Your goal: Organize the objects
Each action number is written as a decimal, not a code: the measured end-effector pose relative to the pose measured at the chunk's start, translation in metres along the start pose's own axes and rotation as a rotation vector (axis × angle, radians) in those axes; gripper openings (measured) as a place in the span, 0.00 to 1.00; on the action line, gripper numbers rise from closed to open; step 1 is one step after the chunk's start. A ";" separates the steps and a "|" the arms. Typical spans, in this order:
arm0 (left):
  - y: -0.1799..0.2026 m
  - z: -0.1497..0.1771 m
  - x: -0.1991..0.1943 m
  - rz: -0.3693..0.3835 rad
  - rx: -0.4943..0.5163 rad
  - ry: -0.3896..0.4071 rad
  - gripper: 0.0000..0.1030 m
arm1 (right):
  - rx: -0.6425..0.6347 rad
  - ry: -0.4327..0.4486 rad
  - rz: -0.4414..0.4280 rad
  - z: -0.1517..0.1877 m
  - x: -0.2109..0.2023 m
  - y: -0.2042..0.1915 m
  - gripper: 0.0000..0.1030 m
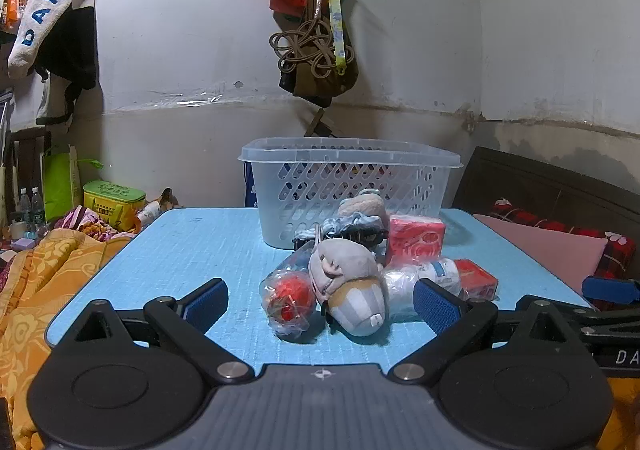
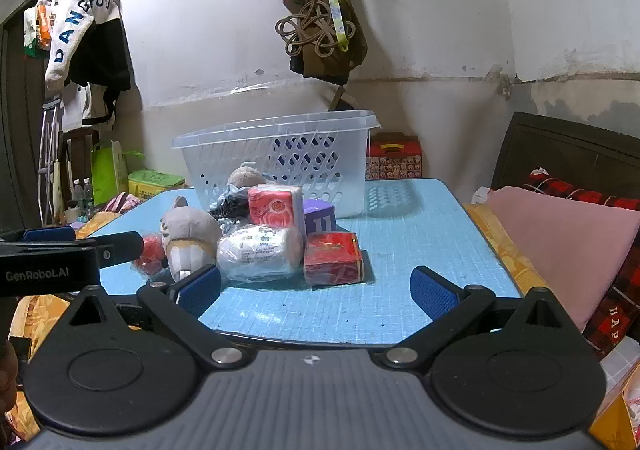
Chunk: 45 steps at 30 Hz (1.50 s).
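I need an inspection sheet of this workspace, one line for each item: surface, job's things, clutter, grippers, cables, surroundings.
Surface: blue table with a grid pattern, bare on its right half.
Job's things: white perforated basket at the back; before it a pile with a grey plush toy, red ball in wrap, white wrapped roll, red box, red tissue pack, purple cube.
Clutter: nothing seen apart from the pile.
Grippers: left gripper and right gripper both open, holding nothing.
Cables: black cord in the pile.
Surroundings: bags hung on the wall, pink pillow, orange blanket.
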<state>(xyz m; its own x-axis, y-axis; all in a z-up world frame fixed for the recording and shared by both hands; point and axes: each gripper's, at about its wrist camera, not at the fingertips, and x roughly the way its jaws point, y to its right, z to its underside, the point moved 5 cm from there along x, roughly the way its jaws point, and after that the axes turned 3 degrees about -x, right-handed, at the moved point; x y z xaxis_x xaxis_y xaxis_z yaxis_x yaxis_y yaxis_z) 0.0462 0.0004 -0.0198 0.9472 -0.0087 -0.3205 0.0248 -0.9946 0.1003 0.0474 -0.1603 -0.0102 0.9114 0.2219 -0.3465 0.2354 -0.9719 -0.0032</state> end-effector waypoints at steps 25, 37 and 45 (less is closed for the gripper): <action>-0.004 -0.003 -0.003 0.002 0.003 0.002 0.97 | 0.014 0.007 -0.037 -0.006 -0.004 0.000 1.00; -0.003 -0.001 -0.002 0.003 0.005 -0.001 0.97 | 0.012 0.017 -0.048 -0.008 -0.004 -0.003 1.00; -0.002 0.000 -0.001 0.006 0.004 0.000 0.97 | 0.013 0.013 -0.046 -0.009 -0.003 -0.002 1.00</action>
<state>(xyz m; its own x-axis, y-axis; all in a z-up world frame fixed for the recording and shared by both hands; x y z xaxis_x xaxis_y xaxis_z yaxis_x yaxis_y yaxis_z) 0.0451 0.0024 -0.0193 0.9474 -0.0150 -0.3196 0.0173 -0.9950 0.0982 0.0476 -0.1580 -0.0005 0.9040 0.2671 -0.3339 0.2726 -0.9616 -0.0312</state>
